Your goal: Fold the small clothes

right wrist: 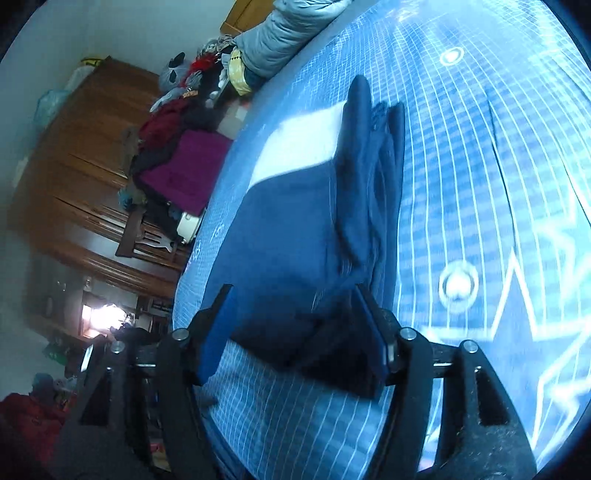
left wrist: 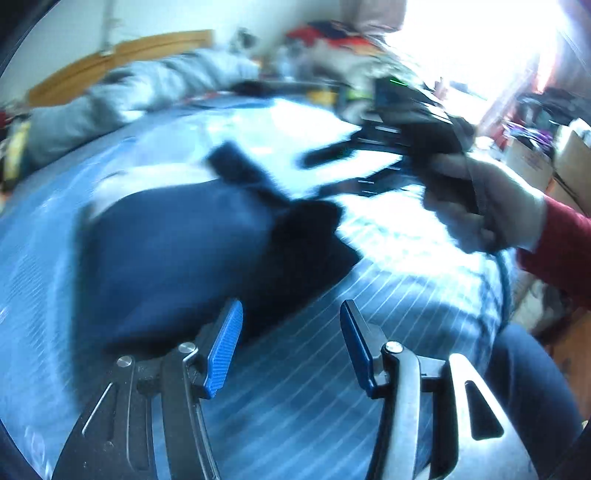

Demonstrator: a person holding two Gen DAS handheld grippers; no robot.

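Navy garment (right wrist: 295, 229) lies bunched mid-bed (left wrist: 388, 295), so your left hand-held gripper (left wrist: 291, 347) and right hand-held gripper (right wrist: 295, 332) hover wide-open, empty, ready for its near edge.

A brown wooden wardrobe (right wrist: 85, 162) lines the pale wall (right wrist: 66, 33); bright window (left wrist: 476, 40) glares.

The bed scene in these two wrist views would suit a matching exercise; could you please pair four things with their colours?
Things:
1. garment on the bed
2. bedsheet
3. sleeve of the person
4. padded bedding at the far end

Colours:
A. red
B. pale grey
C. navy blue
D. light blue with white grid lines

Pairs: 1-C, 2-D, 3-A, 4-B
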